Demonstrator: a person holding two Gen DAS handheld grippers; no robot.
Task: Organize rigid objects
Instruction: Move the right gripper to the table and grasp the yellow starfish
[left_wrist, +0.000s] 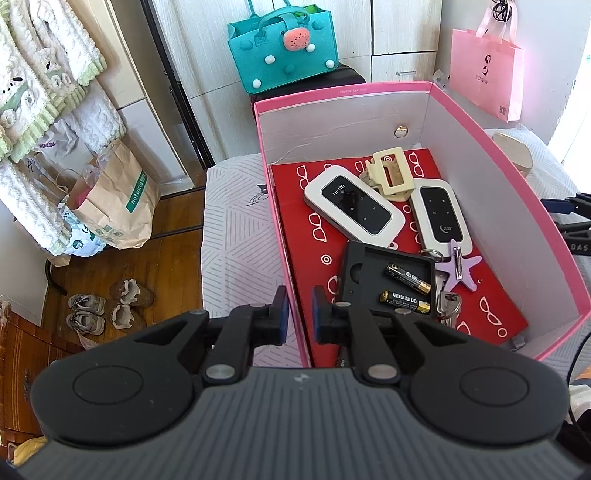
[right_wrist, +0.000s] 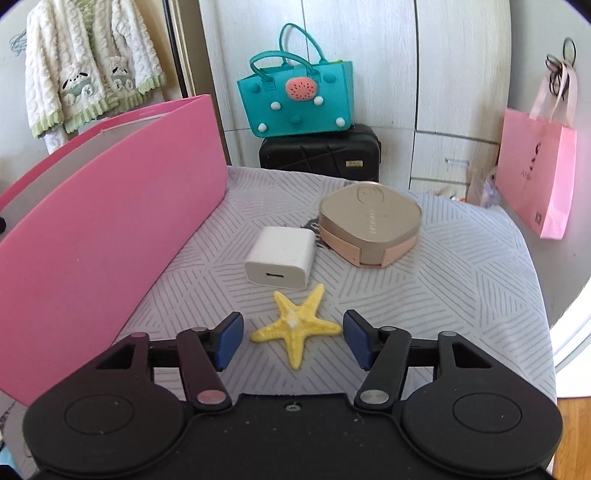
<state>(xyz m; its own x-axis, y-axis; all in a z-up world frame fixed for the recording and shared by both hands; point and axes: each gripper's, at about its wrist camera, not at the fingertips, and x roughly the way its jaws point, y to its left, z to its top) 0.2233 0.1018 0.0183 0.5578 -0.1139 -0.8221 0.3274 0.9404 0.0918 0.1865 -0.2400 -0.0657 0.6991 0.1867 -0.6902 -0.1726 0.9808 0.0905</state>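
A pink box (left_wrist: 343, 92) stands on the patterned cloth; its left wall runs between the pads of my left gripper (left_wrist: 299, 314), which is shut on it. Inside, on a red card (left_wrist: 306, 258), lie two white wifi devices (left_wrist: 354, 210), a cream hair clip (left_wrist: 388, 173), a black tray (left_wrist: 388, 280) with two batteries, and a purple starfish keyring (left_wrist: 460, 267). A yellow starfish (right_wrist: 295, 325) lies flat between the fingers of my open right gripper (right_wrist: 293, 341); neither pad touches it. The pink box's outer wall (right_wrist: 110, 221) rises close on the left.
Beyond the starfish lie a white charger (right_wrist: 280, 258) and a gold-and-pink case (right_wrist: 369, 225). A teal bag (right_wrist: 295, 99) sits on a black suitcase (right_wrist: 321, 151) behind the table. A pink bag (right_wrist: 535, 177) hangs at the right. Paper bags (left_wrist: 118, 199) and shoes (left_wrist: 110, 306) are on the floor.
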